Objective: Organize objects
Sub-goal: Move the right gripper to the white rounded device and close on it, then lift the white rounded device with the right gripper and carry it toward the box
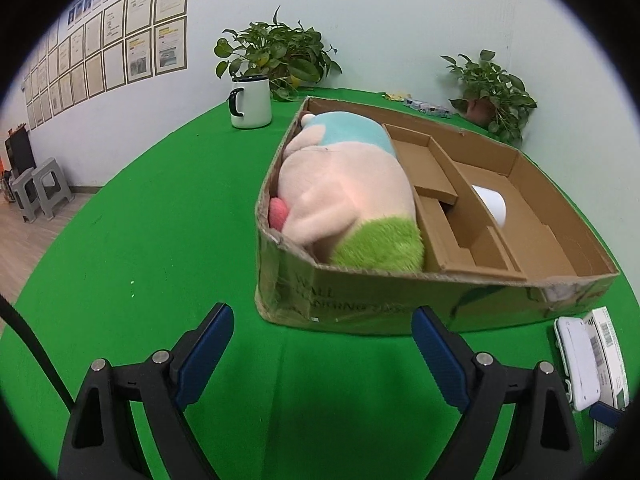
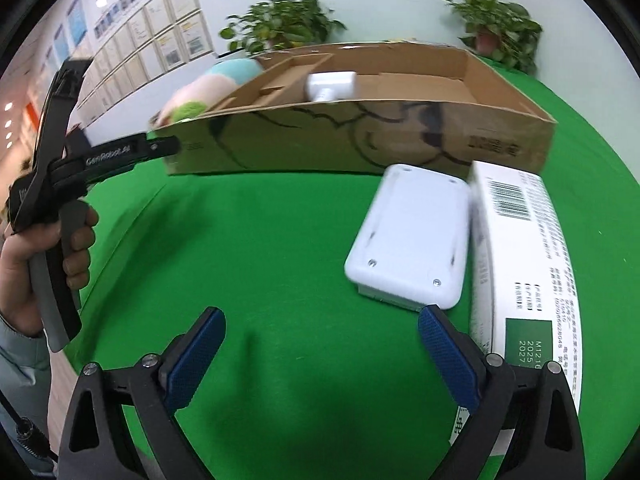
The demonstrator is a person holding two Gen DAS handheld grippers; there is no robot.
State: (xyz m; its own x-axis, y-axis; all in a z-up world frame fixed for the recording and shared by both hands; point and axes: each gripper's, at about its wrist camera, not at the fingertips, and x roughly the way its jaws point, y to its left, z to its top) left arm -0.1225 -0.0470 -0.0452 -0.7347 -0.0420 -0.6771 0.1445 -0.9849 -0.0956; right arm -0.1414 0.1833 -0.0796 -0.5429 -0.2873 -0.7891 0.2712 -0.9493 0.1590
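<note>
- While its blue-padded jaws stand spread wide with nothing between them, the left gripper (image 1: 322, 354) hangs over the green worktop (image 1: 160, 240), just short of the cardboard box (image 1: 360, 304).
- The right gripper (image 2: 320, 354) is likewise spread and empty, over bare green cloth in front of the same cardboard box (image 2: 360, 140).
- Just beyond the right gripper's right-hand pad lies a white plastic device (image 2: 408, 236), underside up with screw holes showing, in front of the box's near wall.
- A white carton with a barcode (image 2: 520, 248) touches the device on the side away from the left gripper and reaches nearly to the box wall.
- Inside the box, a plush toy (image 1: 344, 200) in cream, pale blue and lime green fills the left end compartment, lying on its side.
- Past the cardboard dividers, a white object (image 1: 492, 202) sits in the box's long right compartment; what it is cannot be told.
- Beyond the box stands a white mug (image 1: 251, 100) with a black handle, well apart from it, and behind that a leafy potted plant (image 1: 276, 56).
- A second potted plant (image 1: 492, 96) stands beyond the box's far right corner.
</note>
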